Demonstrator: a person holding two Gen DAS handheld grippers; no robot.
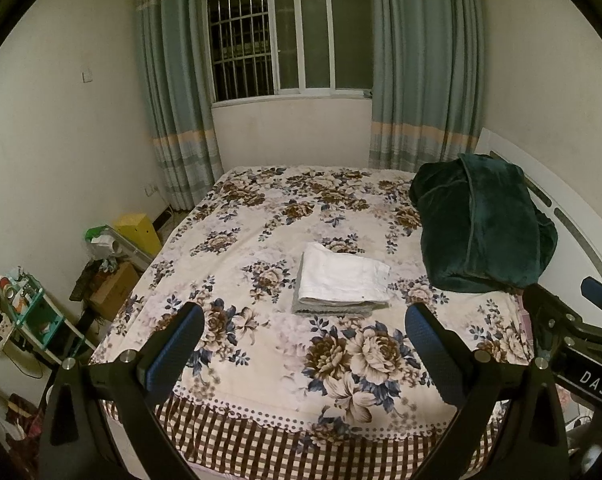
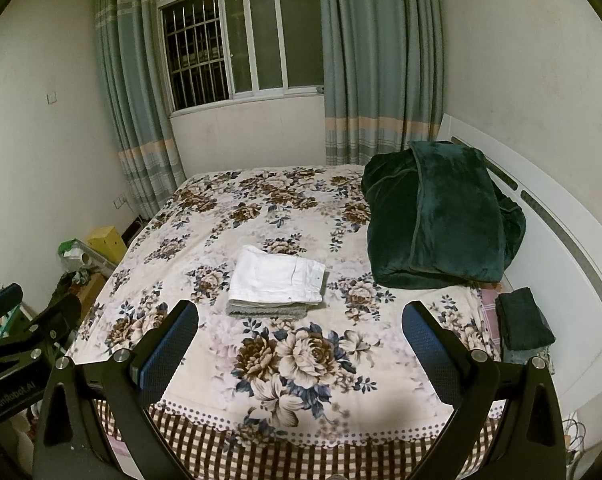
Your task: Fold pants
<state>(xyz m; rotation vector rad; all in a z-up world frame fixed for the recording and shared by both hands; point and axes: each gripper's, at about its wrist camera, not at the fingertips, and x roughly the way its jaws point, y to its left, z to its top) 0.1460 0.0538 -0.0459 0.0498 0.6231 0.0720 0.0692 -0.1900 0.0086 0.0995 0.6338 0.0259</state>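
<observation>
While the left hand-held gripper (image 1: 305,334) hangs wide and empty over the near edge of the bed (image 1: 261,368), its view puts the pants (image 1: 343,280) at about twelve o'clock from it, well apart, near the middle of the floral cover. They look already folded: a neat white rectangle lying on a thin grey layer, which may be another garment, with stacked edges facing the camera. The likely risk is a careless reach; a finger catching the top layer would drag it off square and open the fold. The green blanket (image 1: 481,228) sits at two o'clock from the pants, apart from them.

From the right wrist, the right hand-held gripper (image 2: 301,330) is likewise spread wide and holding nothing, with the pants (image 2: 277,280) at roughly eleven o'clock, well apart. The seam and waistband show along their right side, and the stack looks flat and even. A pinch taking only the white cloth could pull it off the grey layer and undo the fold. A dark folded item (image 2: 523,320) lies at three o'clock, near the headboard (image 2: 573,248).
</observation>
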